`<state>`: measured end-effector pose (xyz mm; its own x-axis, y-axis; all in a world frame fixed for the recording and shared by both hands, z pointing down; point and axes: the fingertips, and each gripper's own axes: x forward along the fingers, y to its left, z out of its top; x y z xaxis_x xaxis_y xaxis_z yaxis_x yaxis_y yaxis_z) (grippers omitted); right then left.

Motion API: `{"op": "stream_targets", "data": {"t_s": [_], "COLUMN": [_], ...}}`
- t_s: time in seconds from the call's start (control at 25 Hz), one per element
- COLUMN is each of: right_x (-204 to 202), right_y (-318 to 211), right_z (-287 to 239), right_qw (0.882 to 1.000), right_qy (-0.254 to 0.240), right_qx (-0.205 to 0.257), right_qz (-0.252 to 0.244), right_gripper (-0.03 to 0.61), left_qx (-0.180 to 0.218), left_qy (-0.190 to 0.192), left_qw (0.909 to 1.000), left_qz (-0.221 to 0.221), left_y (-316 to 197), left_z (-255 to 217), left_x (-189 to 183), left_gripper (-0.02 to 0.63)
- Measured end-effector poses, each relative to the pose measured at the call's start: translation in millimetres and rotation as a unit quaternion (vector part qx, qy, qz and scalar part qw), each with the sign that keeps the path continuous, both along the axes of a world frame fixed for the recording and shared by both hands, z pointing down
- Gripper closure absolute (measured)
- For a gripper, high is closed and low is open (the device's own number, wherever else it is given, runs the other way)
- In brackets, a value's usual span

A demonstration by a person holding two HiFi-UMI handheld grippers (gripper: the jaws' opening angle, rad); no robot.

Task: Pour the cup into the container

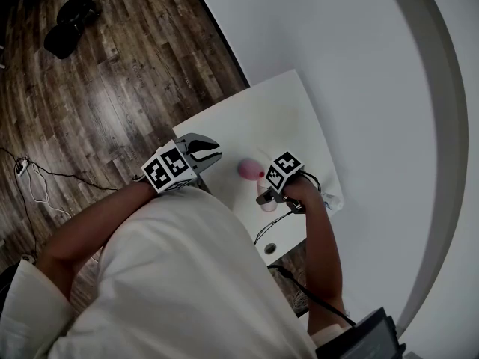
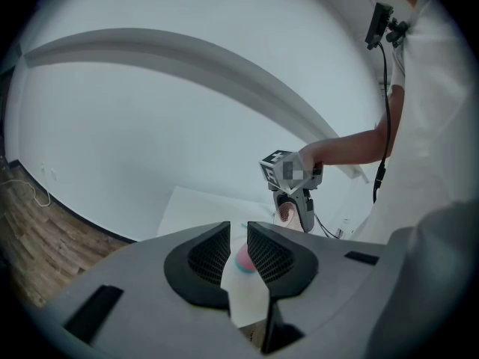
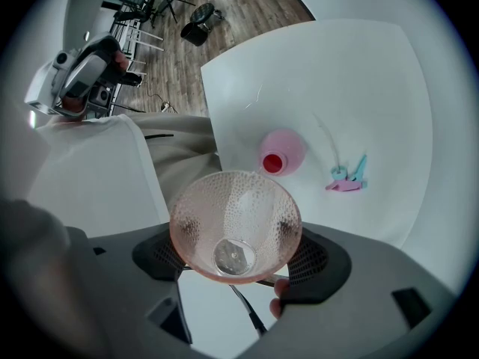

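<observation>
- The cup (image 3: 236, 234) was a clear, pink-tinted one with a dimpled wall that widened from a small round base to a broad rim.
- In the right gripper view its mouth faced the camera, so I looked straight down inside to the clear base.
- My right gripper (image 3: 238, 264) had its fingers clenched on the cup, one dark finger pressed to each side of the wall.
- The cup hung in that grip above the white desk (image 3: 359, 88), not resting on it.
- In the head view the cup (image 1: 267, 201) sat under my right gripper (image 1: 269, 193), just beside the container (image 1: 248, 169).
- The container (image 3: 283, 154) was pink and rounded with a red round opening at its top, and it stood on the desk.
- My left gripper (image 2: 238, 249) held nothing; its fingers stood released with a narrow gap between them.
- Through that gap I saw the desk (image 2: 194, 208) and the pink container (image 2: 244, 257), with the cup (image 2: 284, 214) tilted under the other gripper beyond.
- In the head view my left gripper (image 1: 206, 152) hovered at the desk's near-left edge, apart from the container.
- Count: one cup, one container, two grippers.
- One small teal-and-pink piece (image 3: 348, 178) lay on the desk near the container; I could not tell what it was.
- The desk (image 1: 277, 118) stood on a dark wood floor (image 1: 112, 88).
</observation>
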<state>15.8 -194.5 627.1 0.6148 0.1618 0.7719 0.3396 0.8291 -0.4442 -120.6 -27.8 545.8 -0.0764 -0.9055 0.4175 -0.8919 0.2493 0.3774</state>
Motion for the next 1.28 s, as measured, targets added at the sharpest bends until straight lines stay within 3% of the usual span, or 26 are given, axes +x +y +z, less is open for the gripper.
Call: {"op": "stream_targets", "data": {"t_s": [1.28], "right_x": [-5.5], "right_y": [-5.9], "right_z": [-0.2], "right_qw": [1.000], "right_qy": [0.020], "right_qx": [0.010], "right_qz": [-0.020], "right_gripper": [0.204], "left_qx": [0.004], "left_qy": [0.006], "left_qw": [1.0000], "left_qz": [-0.003], "left_y": [2.3], "left_z": [0.1], "left_x": [1.2], "left_gripper": [0.549]}}
